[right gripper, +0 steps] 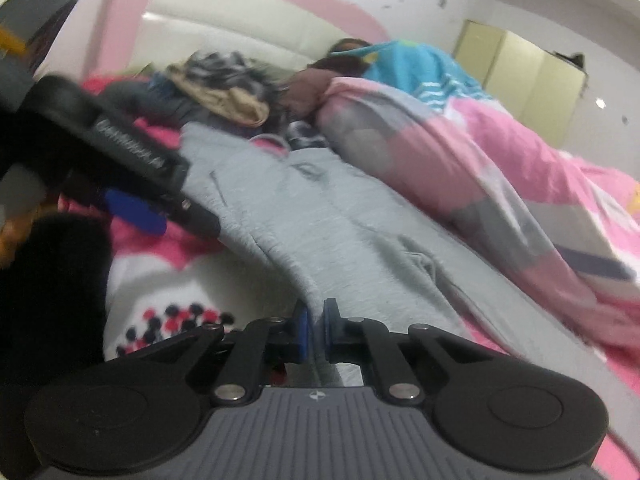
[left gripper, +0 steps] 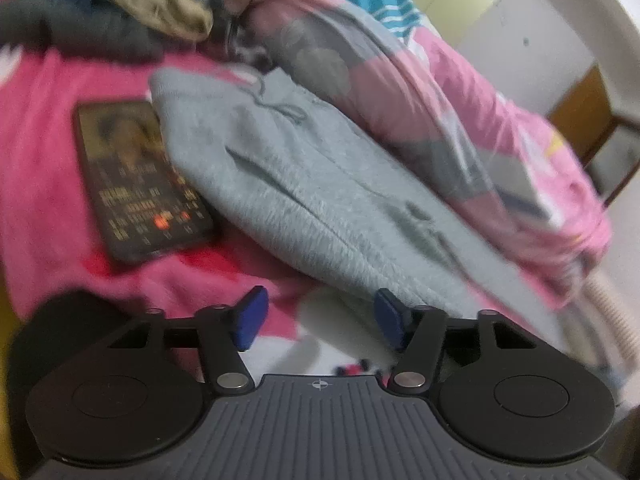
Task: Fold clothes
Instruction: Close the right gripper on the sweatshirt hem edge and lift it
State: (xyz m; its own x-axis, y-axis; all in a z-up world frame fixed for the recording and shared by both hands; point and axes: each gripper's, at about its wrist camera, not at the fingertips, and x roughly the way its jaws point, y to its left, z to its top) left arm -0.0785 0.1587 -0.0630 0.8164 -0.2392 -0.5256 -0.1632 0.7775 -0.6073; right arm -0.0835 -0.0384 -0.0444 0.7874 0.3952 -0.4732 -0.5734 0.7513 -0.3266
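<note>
A light grey fleece garment (left gripper: 304, 184) lies spread lengthwise on the pink bedsheet (left gripper: 48, 184). My left gripper (left gripper: 320, 316) is open at the garment's near edge. Its right pad (left gripper: 388, 320) sits against the hem, and only sheet shows between the pads. In the right wrist view the same garment (right gripper: 320, 216) runs down to my right gripper (right gripper: 319, 332). That gripper is shut on the garment's near edge, with the grey cloth pinched between the blue pads. One of the left gripper's fingers (right gripper: 132, 152) shows at the left of that view, above the garment's left side.
A dark flat box with a portrait on it (left gripper: 140, 176) lies left of the garment. A pink and grey quilt (left gripper: 460, 128) is heaped along its right side. Loose clothes (right gripper: 224, 84) are piled at the far end, beside what looks like a person in a blue top (right gripper: 412, 68).
</note>
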